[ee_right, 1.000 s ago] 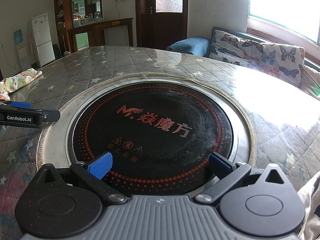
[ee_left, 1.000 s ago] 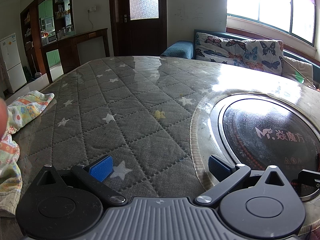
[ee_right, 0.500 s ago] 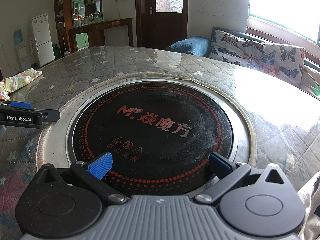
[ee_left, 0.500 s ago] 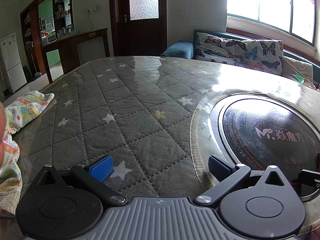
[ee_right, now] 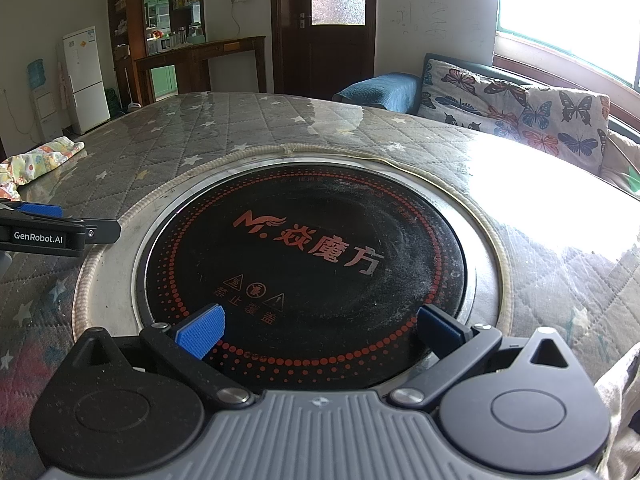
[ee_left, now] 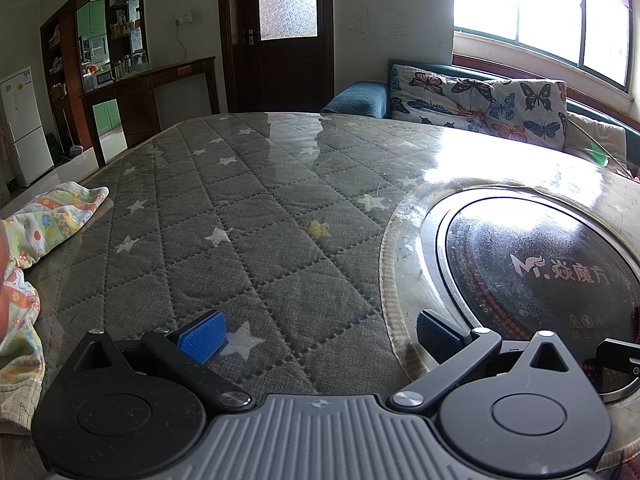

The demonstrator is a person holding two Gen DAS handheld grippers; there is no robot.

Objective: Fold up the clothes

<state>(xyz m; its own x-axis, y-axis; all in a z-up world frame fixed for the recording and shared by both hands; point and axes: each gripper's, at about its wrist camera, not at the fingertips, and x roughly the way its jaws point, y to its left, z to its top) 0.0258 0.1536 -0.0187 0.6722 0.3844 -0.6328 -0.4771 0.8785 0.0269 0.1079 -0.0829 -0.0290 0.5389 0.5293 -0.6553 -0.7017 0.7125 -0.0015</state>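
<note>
A round worktop (ee_left: 280, 216) under clear glass carries a grey quilted, star-printed cover. At its left edge lies the crumpled, pastel-patterned soft cotton garment (ee_left: 48, 216), well apart from both tools. A glossy black round induction hob (ee_right: 308, 260) with red lettering sits inset at the centre. The left gripper (ee_left: 318, 336) hovers over the quilting, jaws wide and holding nothing; the right gripper (ee_right: 320, 330) hangs over the hob, jaws equally wide and bare.

Pretty lived-in room: white walls, a dark wooden door (ee_left: 276, 36) with frosted glass, a sofa (ee_left: 476, 100) with butterfly-print cushions under a big bright window (ee_left: 548, 12), and a white fridge (ee_right: 86, 78) beside dark shelving (ee_right: 168, 20). Daylight glares off the table (ee_left: 260, 208).
</note>
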